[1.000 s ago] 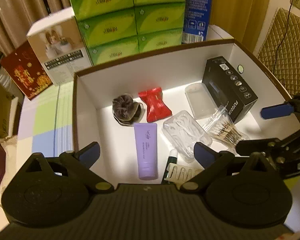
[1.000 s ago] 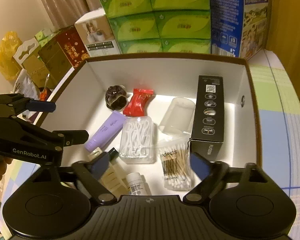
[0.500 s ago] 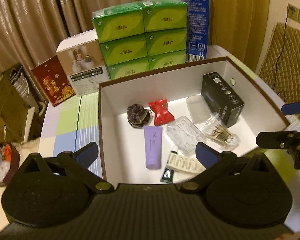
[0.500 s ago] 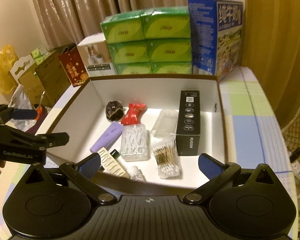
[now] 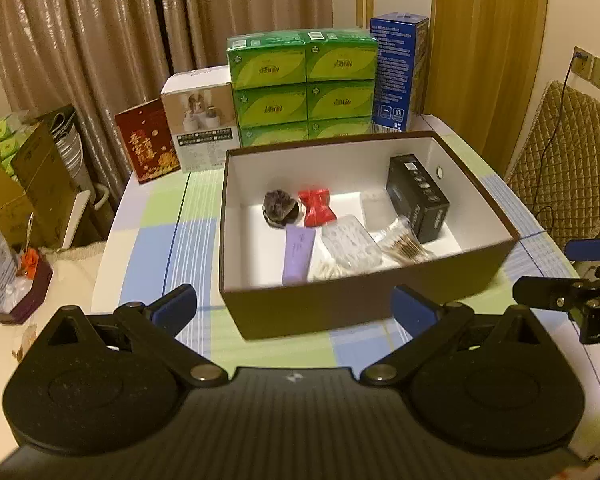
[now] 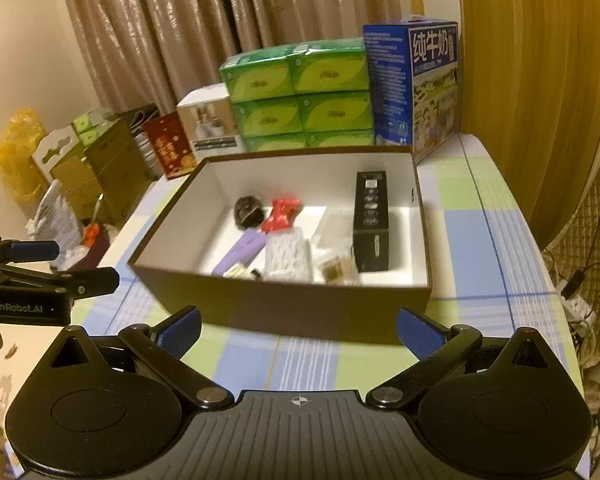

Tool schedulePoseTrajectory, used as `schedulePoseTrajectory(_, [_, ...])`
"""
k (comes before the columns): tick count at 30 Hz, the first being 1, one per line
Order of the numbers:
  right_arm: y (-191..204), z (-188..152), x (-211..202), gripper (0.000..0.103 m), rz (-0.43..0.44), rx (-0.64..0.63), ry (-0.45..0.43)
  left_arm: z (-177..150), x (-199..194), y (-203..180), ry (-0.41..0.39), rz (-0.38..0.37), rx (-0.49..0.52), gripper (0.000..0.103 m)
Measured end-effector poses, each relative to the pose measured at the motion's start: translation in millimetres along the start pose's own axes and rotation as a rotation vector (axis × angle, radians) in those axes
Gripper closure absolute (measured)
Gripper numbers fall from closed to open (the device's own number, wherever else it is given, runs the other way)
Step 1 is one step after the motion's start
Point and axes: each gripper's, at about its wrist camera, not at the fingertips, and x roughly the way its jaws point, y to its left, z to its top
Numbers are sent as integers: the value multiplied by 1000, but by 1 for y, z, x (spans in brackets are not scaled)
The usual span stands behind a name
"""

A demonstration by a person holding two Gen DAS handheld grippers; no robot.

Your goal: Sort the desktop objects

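Box [image 5: 364,300], brown outside and white inside, sits mid-frame on the checked surface [image 5: 156,252], its long axis running left to right. Behind it, in the upper middle, stand stacked green tissue packs [image 5: 304,88], a blue carton [image 5: 398,72] and a white carton [image 5: 198,120]. Inside the box lie a black carton [image 5: 418,196] at the right, pointing away from the camera, a purple tube [image 5: 298,254], a clear case [image 5: 350,246], cotton swabs [image 5: 402,242], a red packet [image 5: 318,208] and a dark bundle [image 5: 278,208]. Left gripper [image 5: 294,304] and right gripper [image 6: 298,328] hang at the bottom of their views, fingers spread wide, holding and touching nothing.
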Motion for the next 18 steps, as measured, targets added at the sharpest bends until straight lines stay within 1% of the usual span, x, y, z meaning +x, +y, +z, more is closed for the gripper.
schedulePoseTrajectory(8, [4, -26, -34, 2, 18, 0, -8, -30, -41, -12, -5, 10, -27, 1])
schedulePoseTrajectory(18, [13, -55, -65, 2, 21, -44, -19, -61, -76, -24, 6, 32, -53, 1])
